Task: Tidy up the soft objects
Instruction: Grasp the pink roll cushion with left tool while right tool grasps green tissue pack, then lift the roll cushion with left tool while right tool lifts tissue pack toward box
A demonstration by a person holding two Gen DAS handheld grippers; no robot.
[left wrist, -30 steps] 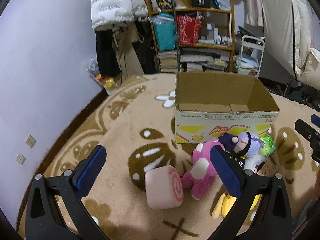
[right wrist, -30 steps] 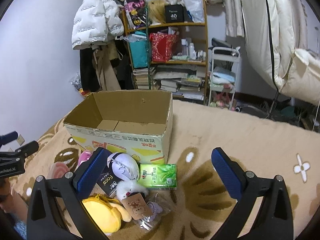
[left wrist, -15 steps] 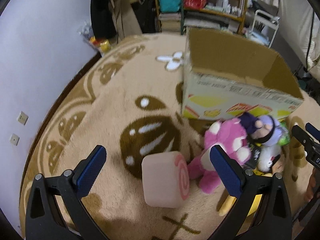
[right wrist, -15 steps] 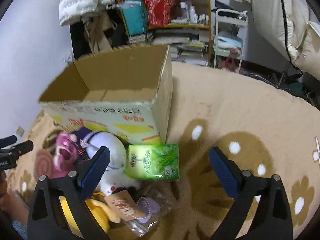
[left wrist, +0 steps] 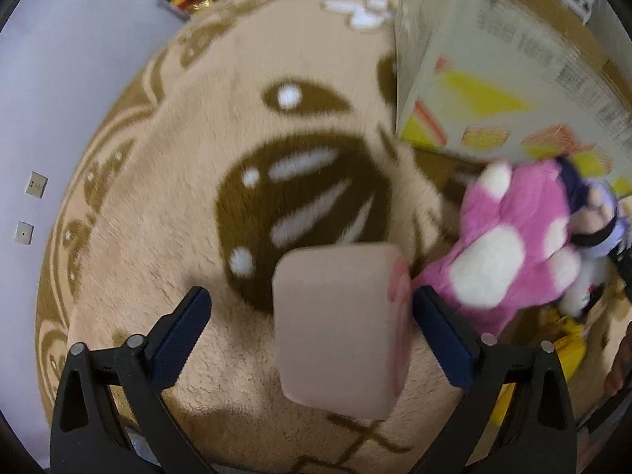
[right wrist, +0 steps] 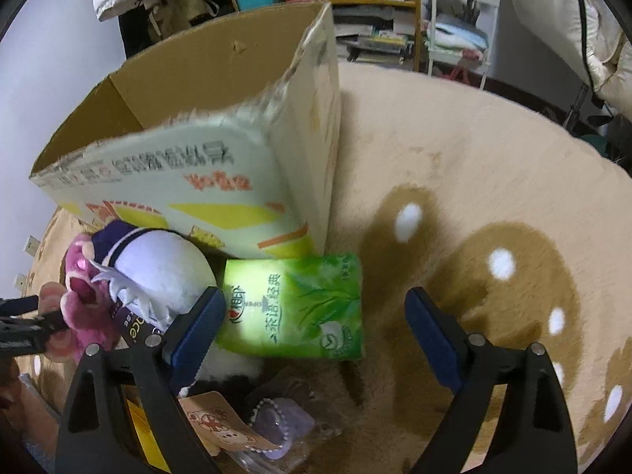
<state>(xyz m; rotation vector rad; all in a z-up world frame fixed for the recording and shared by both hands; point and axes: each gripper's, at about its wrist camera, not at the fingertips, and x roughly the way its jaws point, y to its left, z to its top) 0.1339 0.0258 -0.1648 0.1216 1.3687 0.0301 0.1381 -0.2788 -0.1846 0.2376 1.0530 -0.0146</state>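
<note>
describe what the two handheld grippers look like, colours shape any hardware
Both look alike. The left gripper and right gripper each have two black, angular arms with triangular cut-outs, tapering forward. The inner face of each finger carries a long dark blue pad with a ribbed-looking surface. Small silver round bolts sit at the joints. No cables, markings or sleeves are visible.
</note>
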